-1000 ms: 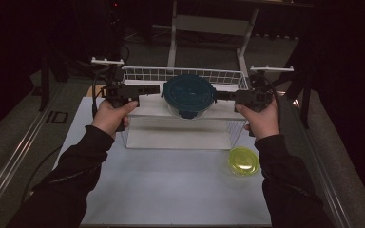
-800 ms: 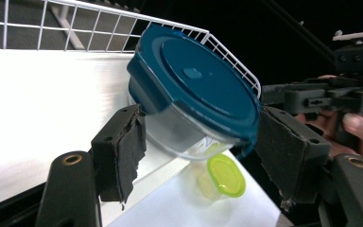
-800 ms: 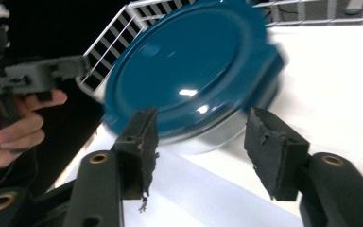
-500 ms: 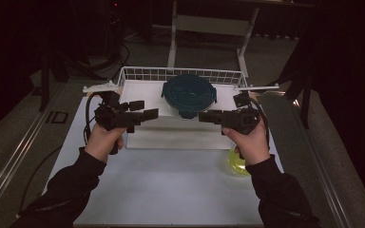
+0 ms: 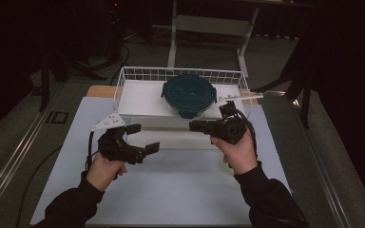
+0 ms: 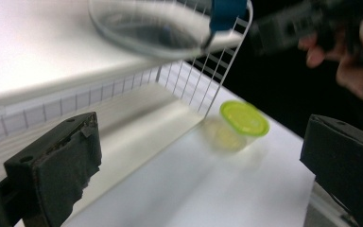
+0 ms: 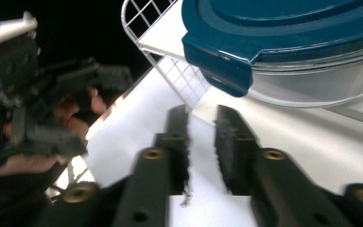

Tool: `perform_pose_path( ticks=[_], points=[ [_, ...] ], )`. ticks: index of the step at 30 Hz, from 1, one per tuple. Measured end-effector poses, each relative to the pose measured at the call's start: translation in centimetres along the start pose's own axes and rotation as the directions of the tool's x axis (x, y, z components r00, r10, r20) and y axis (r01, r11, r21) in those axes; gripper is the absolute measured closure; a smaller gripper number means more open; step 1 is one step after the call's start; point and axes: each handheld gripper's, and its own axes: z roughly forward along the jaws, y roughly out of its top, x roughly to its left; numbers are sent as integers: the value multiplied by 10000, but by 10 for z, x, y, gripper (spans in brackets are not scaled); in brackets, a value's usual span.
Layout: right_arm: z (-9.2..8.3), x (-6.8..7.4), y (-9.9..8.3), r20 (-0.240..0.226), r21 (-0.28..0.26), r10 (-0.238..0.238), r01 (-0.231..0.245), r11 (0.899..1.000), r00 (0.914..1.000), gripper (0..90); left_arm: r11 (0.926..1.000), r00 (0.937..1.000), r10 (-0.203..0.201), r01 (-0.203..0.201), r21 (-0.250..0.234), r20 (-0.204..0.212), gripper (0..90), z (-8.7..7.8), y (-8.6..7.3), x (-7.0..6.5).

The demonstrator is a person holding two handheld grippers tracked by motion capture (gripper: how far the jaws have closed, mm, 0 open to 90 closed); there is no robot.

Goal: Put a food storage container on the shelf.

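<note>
- While both hands sit low in the high view, the white table spans the lower centre of the frame, bare between the two forearms.
- White wire basket stands at upper centre on the table, a white shelf inside it.
- Round glass container with a dark teal lid rests on that shelf, centre of the frame; in the right gripper view it hangs at upper right, a lid clasp pointing down.
- Left gripper, lower left of centre, has just been opening: jaws spread wide, nothing between them. In its own view the pads stand at the far left and right edges.
- Right gripper, right of centre just below the container, has just been closing: jaws nearly together with a narrow slit, nothing pinched, not touching the container.
- Small cup with a yellow-green lid sits on the table beside the basket's corner, right of centre in the left gripper view.
</note>
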Motion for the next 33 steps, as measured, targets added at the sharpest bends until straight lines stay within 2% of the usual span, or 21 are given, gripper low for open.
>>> perform_pose_path(
  ticks=[3, 5, 10, 14, 16, 17, 18, 22, 27, 31, 33],
  points=[
    [5, 1, 1, 129, 42, -52, 51, 10000, 9999, 890, 9983, 9979, 493, -480, 316, -420, 0, 3, -14, -9],
    [7, 0, 2, 131, -38, 28, -27, 10000, 9999, 894, 9962, 9966, 686, -660, 561, -466, 0, 5, -24, -14],
    [9, -2, 5, 176, -159, 158, -155, 9998, 9997, 896, 9936, 9969, 694, -657, 918, -377, 0, 8, -51, -22],
    [10, -5, 7, 301, -200, 263, -257, 9995, 9992, 896, 9924, 9972, 706, -679, 1024, -230, 0, 7, -71, -26],
    [11, -7, 8, 295, -177, 363, -358, 9992, 9989, 897, 9938, 9974, 686, -664, 892, -219, 0, 5, -81, -28],
    [11, -7, 8, 295, -177, 363, -358, 9992, 9989, 897, 9938, 9974, 686, -664, 892, -219, 0, 5, -81, -28],
    [12, -7, 7, 371, -212, 434, -427, 9989, 9984, 897, 9955, 9973, 670, -648, 696, -295, 0, 2, -89, -29],
    [15, -10, 10, 336, -295, 480, -470, 9985, 9983, 897, 9972, 9966, 643, -622, 419, -506, 0, -1, -101, -28],
    [18, -13, 15, 429, -336, 547, -533, 9980, 9976, 897, 9977, 9948, 672, -661, 178, -771, 0, -3, -111, -27],
    [20, -18, 19, 447, -398, 674, -657, 9970, 9967, 896, 9964, 9917, 843, -839, 81, -975, 0, -1, -117, -28],
    [22, -19, 21, 472, -401, 669, -650, 9971, 9966, 896, 9960, 9922, 891, -891, 38, -868, 0, 0, -118, -28]
  ],
)
